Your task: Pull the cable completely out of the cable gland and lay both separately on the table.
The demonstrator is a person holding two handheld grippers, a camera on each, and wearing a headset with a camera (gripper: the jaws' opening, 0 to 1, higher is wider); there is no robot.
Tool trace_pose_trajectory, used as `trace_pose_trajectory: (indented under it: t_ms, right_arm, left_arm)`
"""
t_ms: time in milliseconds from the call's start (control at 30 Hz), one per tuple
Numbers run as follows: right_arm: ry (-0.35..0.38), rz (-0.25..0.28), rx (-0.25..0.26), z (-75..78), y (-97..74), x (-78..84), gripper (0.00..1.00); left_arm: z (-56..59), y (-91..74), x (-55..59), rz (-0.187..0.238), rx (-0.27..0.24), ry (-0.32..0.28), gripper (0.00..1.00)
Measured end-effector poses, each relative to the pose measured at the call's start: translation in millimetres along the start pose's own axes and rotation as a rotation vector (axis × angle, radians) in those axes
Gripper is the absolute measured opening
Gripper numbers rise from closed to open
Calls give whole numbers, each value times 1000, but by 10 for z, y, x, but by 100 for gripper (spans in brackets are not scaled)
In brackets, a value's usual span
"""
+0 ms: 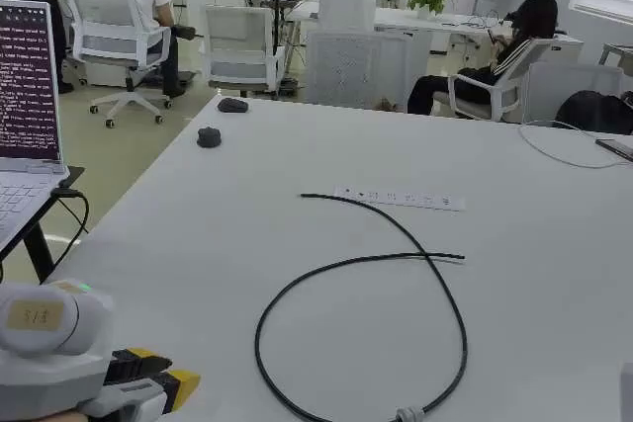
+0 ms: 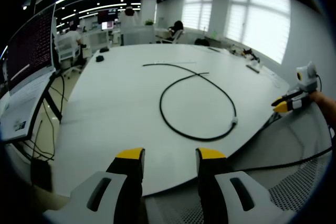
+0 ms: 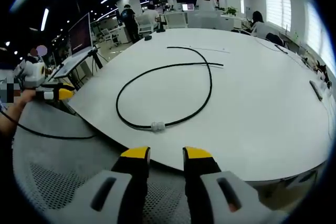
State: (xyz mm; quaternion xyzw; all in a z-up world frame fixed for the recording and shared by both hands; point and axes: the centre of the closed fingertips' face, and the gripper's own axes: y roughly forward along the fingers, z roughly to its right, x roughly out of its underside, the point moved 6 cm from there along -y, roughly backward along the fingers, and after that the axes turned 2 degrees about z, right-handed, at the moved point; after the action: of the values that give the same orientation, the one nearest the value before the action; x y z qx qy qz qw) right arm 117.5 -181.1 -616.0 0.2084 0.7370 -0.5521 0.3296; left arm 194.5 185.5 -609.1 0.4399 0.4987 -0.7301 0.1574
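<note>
A long black cable [image 1: 450,294] lies in a crossed loop on the white table [image 1: 554,274]. A small pale cable gland [image 1: 408,413] sits on it at the loop's near side, close to the table's front edge. From the left gripper view the cable [image 2: 173,85] and gland [image 2: 234,122] lie ahead on the table. My left gripper [image 2: 170,156] is open and holds nothing; it hangs off the table's near-left edge [image 1: 183,382]. Below the front edge my right gripper [image 3: 167,153] is also open and bare, facing the gland [image 3: 157,126].
A laptop [image 1: 25,96] stands on a side stand at the left. A white power strip [image 1: 401,199] lies behind the loop, two dark small objects [image 1: 209,136] farther back. A thin pale wire [image 1: 554,150] curls at the far right. Chairs and people fill the background.
</note>
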Motion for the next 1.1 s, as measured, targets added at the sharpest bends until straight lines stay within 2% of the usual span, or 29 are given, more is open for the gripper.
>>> trace_pose_trajectory:
  t_ms: [1100]
  right_arm:
    - [3, 0, 1, -1, -2, -1, 25]
  left_arm:
    - [4, -2, -3, -1, 1, -1, 41]
